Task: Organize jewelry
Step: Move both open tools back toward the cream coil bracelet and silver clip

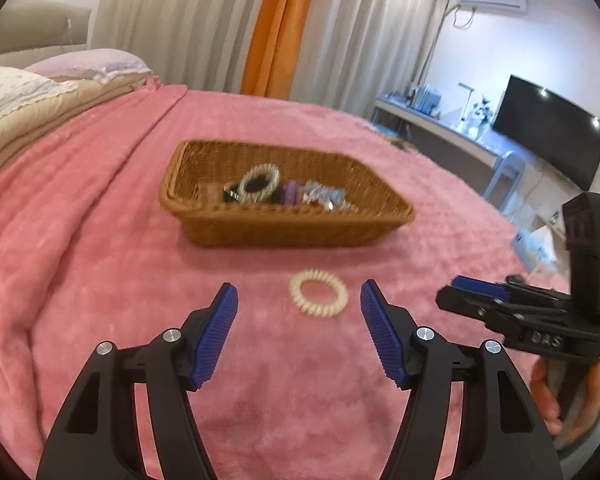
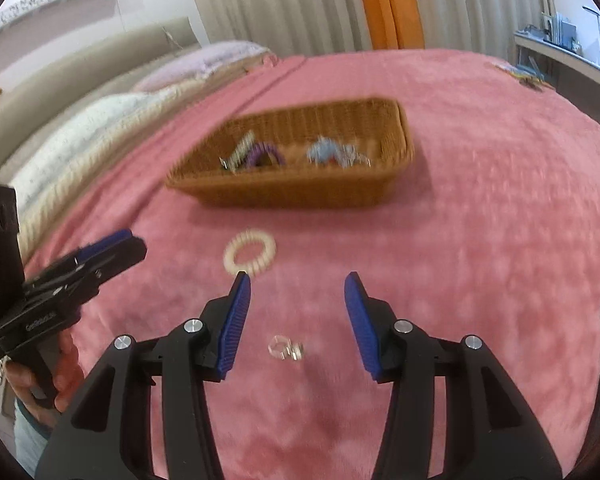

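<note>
A brown wicker basket [image 1: 288,228] [image 2: 292,194] sits on the pink bedspread and holds a pearl bracelet [image 1: 259,184], a purple coil [image 2: 262,156] and blue and silver pieces [image 1: 322,196]. A cream spiral hair tie [image 1: 318,293] [image 2: 249,256] lies on the blanket in front of it. My left gripper [image 1: 299,286] is open just short of the hair tie, with nothing between its pads. My right gripper [image 2: 297,276] is open too, above a small clear ring-like piece [image 2: 286,348] that lies loose between its fingers. Each gripper shows side-on in the other's view, the right [image 1: 456,288] and the left [image 2: 128,240].
Pillows [image 1: 28,88] and a headboard lie to the left. Grey and orange curtains [image 1: 284,28] hang behind the bed. A desk [image 1: 440,124] and a dark screen [image 1: 552,128] stand at the right. A small colourful item [image 2: 528,76] lies near the bed's far right edge.
</note>
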Demonstrator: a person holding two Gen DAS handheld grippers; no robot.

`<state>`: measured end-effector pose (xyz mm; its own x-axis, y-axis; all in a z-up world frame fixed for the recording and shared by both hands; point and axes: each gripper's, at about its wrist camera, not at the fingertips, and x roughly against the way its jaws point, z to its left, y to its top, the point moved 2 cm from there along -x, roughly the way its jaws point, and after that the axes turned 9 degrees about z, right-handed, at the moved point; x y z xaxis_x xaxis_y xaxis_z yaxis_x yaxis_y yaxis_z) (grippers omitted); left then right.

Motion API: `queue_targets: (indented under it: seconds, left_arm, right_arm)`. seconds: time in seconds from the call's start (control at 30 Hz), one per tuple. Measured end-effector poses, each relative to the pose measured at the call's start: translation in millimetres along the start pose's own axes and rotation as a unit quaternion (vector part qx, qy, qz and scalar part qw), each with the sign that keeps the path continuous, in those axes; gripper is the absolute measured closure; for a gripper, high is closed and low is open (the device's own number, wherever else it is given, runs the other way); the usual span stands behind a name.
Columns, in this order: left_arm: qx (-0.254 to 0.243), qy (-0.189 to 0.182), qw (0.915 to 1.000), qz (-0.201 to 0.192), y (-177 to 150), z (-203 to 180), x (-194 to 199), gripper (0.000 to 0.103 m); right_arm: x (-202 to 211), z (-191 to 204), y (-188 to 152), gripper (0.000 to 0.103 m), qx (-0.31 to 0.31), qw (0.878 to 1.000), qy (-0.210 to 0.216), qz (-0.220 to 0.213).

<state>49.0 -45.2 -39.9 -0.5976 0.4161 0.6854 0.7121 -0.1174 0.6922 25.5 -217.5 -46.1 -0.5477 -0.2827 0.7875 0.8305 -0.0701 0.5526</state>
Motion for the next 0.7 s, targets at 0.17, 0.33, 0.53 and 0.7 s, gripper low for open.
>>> queue_targets:
  seconds: [0.17,0.33,0.53,0.7]
  left_arm:
    - [0.013,0.007,0.9997,0.018,-3.7,6.7,-17.2,0.041]
    - [0.032,-0.011,0.9992,0.021,-4.8,16.7,-18.7,0.041]
    - [0.021,-0.007,0.9994,0.025,-4.6,9.7,-20.9,0.042]
    - [0.04,-0.046,0.9965,0.058,4.4,5.0,-17.3,0.042]
  right_arm:
    - [-20.6,2.0,-20.6,0.058,0.021,0.999,-0.015,0.031]
    - [-26.1,19.7,-29.9,0.058,0.069,0.997,-0.013,0.045]
    - [-38.1,24.3,-27.7,0.061,0.084,0.994,-0.033,0.056]
    - [-38.9,27.7,-26.0,0.077,0.135,0.987,-0.071,0.051]
